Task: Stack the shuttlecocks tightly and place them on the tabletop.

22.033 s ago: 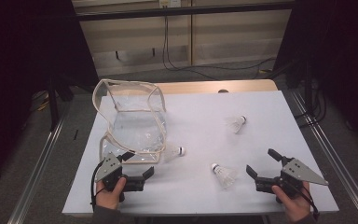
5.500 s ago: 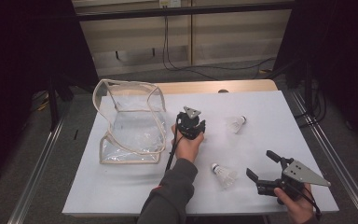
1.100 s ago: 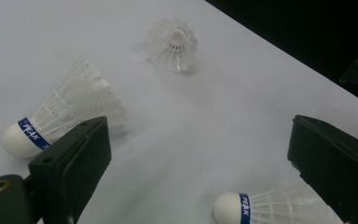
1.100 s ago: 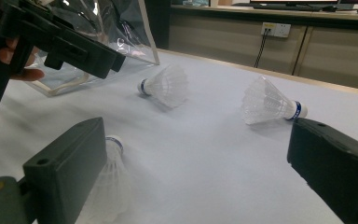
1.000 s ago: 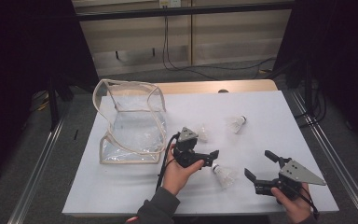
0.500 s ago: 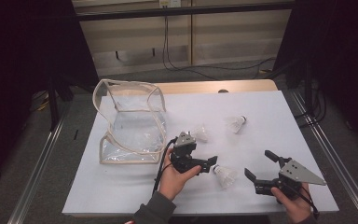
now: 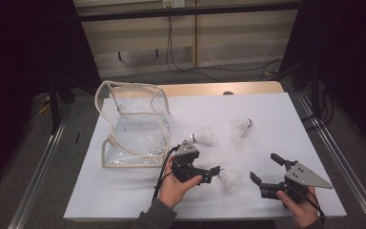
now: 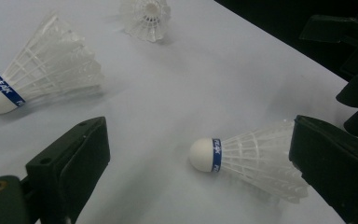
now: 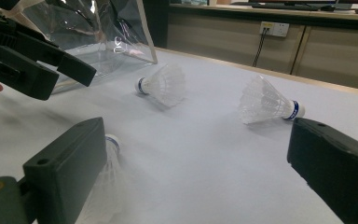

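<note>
**Whites, Blacks and One Blue Stripe**

The desk (image 7: 276, 119) is showing a plain white top with a light wood edge at the far side. Three shuttlecocks are lying on it, each white-feathered with a white cork ringed by a blue band; the nearest shuttlecock (image 8: 251, 158) is showing white lettering on its band. The left gripper (image 7: 209, 172) and right gripper (image 7: 263, 171) are appearing black, the right one carrying a grey plate. The clear bag (image 7: 133, 124) is showing beige trim.

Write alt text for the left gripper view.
Two open black jaws frame a white shuttlecock lying on its side on the white table, its cork pointing left and its skirt at the right-hand jaw. A second shuttlecock lies upper left, a third at the top.
</note>
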The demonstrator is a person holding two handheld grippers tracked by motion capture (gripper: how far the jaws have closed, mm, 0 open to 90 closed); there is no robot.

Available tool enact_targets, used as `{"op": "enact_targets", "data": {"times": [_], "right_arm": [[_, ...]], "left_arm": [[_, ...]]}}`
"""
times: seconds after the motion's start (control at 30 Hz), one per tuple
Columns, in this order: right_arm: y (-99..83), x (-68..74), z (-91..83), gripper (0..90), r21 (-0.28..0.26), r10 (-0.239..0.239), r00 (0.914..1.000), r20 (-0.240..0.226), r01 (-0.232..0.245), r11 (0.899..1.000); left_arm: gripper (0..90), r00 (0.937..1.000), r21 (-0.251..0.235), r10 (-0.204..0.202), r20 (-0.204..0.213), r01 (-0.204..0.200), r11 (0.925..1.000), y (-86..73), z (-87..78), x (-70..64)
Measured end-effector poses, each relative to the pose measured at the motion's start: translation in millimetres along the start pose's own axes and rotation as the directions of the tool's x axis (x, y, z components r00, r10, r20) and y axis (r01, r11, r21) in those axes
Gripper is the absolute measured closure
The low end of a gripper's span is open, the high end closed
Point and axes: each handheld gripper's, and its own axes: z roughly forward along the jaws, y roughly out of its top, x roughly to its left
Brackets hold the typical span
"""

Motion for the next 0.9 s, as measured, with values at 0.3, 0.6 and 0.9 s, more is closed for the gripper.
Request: {"op": "enact_targets", "data": {"times": [0.3,0.6,0.9], "right_arm": [[0.3,0.0,1.4,4.1,-0.001,0.003,1.0,-0.006,-0.003,1.0],[0.5,-0.2,1.6,4.1,-0.001,0.006,1.0,-0.008,-0.006,1.0],[0.6,-0.4,0.8,4.1,-0.006,0.008,0.9999,-0.009,-0.008,1.0]], "left_arm": [[5.2,1.0,0.005,-0.006,0.006,0.006,1.0,-5.2,-6.6,3.0],[4.8,0.9999,0.013,0.001,0.016,-0.001,0.9999,-9.6,-11.3,5.3],[4.4,0.999,0.017,0.017,0.041,-0.018,0.9997,-14.1,-18.2,6.0]]}}
